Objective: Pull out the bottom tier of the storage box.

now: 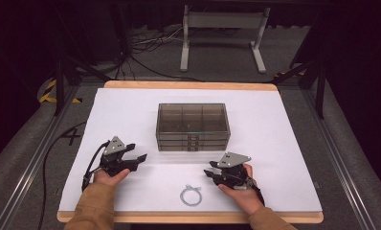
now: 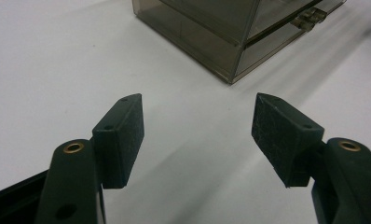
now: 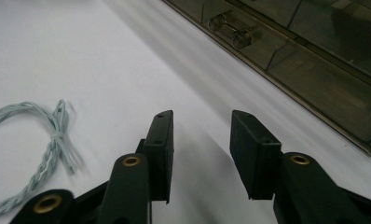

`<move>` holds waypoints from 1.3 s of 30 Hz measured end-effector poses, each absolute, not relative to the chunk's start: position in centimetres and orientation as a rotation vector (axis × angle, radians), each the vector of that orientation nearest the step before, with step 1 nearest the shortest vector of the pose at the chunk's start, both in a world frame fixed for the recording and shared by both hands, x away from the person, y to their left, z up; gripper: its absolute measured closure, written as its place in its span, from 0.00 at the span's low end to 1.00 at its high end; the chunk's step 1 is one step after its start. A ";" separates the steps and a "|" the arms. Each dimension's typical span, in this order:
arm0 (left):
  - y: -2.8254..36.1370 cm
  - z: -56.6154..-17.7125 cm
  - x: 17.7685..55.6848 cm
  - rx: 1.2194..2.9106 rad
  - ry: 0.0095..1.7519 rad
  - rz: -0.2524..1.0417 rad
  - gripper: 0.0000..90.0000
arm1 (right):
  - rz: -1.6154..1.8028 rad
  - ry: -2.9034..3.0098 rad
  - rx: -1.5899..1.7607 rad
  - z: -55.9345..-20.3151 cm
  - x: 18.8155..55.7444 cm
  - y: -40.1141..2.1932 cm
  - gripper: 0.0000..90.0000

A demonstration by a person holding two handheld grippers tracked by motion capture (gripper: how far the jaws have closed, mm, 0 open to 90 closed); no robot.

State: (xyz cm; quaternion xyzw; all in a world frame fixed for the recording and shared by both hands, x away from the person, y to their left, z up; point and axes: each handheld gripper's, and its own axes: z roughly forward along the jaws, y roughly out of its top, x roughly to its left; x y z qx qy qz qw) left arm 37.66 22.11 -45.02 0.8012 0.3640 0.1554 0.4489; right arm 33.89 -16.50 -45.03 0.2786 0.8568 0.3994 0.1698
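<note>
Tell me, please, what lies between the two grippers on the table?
In the high view, bare white table between left gripper and right gripper; the coiled cord lies nearer the person.

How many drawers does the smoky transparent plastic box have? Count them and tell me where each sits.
3 drawers in the smoky transparent plastic box, stacked on its near face: top drawer, middle drawer, bottom drawer, each with a small clear handle at its centre. Other sides are hidden.
</note>
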 end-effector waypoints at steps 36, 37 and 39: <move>22.3 -45.3 38.3 1.963 0.962 0.341 0.39 | 0.759 2.327 0.587 -43.3 34.0 -11.8 0.70; 22.3 -45.3 38.3 1.963 0.963 0.342 0.39 | 0.749 2.321 0.577 -43.3 34.0 -11.6 0.70; 22.3 -45.3 38.2 1.966 0.965 0.341 0.39 | 0.732 2.314 0.556 -43.3 34.0 -11.3 0.70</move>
